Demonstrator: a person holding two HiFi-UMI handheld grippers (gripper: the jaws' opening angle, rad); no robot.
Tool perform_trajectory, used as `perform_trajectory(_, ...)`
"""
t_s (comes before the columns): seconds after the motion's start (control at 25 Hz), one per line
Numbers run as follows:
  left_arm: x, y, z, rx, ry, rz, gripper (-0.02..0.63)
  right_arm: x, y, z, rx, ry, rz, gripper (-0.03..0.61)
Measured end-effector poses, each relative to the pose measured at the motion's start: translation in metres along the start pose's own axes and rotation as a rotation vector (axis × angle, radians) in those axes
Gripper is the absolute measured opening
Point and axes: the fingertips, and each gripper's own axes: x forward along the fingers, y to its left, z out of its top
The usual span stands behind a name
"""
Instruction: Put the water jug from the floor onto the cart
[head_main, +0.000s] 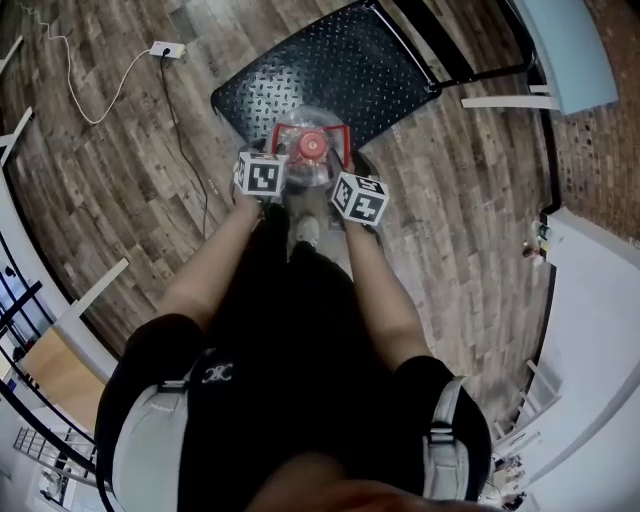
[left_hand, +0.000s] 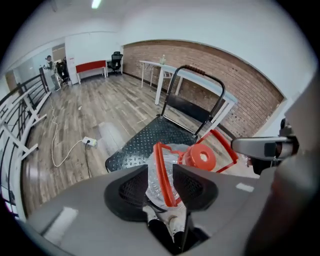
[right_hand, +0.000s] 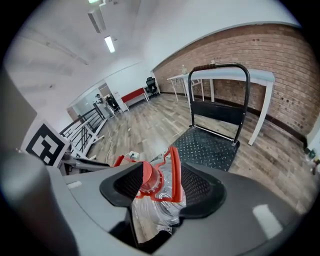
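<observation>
The clear water jug (head_main: 308, 150) with a red cap (left_hand: 201, 157) and red carry handle (left_hand: 161, 170) stands at the near edge of the black cart deck (head_main: 340, 70). Whether its base rests on the deck or the floor I cannot tell. My left gripper (head_main: 283, 165) is at the jug's left side and my right gripper (head_main: 338, 170) at its right. In the left gripper view my left gripper (left_hand: 170, 177) stands open, the thin handle bar lying loose between its pads. My right gripper (right_hand: 162, 182) is open as well, with the handle (right_hand: 175, 170) and cap (right_hand: 149, 180) between its pads.
The cart's upright push bar (right_hand: 220, 67) rises at its far end. A white power strip with a cable (head_main: 165, 48) lies on the wood floor to the left. A white table (head_main: 570, 50) stands against the brick wall, and railings (left_hand: 20, 110) run along the left.
</observation>
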Motion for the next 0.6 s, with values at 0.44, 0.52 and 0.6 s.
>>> perform_trajectory(0.44,-0.078,-0.027,0.042,-0.027,-0.116,-0.025,0.0,-0.049,0.014,0.054,-0.047,-0.105,0.033,0.014)
perform_trajectory(0.52,-0.093,-0.037,0.053,-0.054,-0.151,-0.055,0.0,-0.062,0.026,0.069,-0.07,-0.141,0.066,0.014)
perform_trajectory(0.6,-0.109,-0.047,0.063,-0.053,-0.185,-0.059,0.0,-0.08,0.037,0.084,-0.082,-0.18,0.1,0.014)
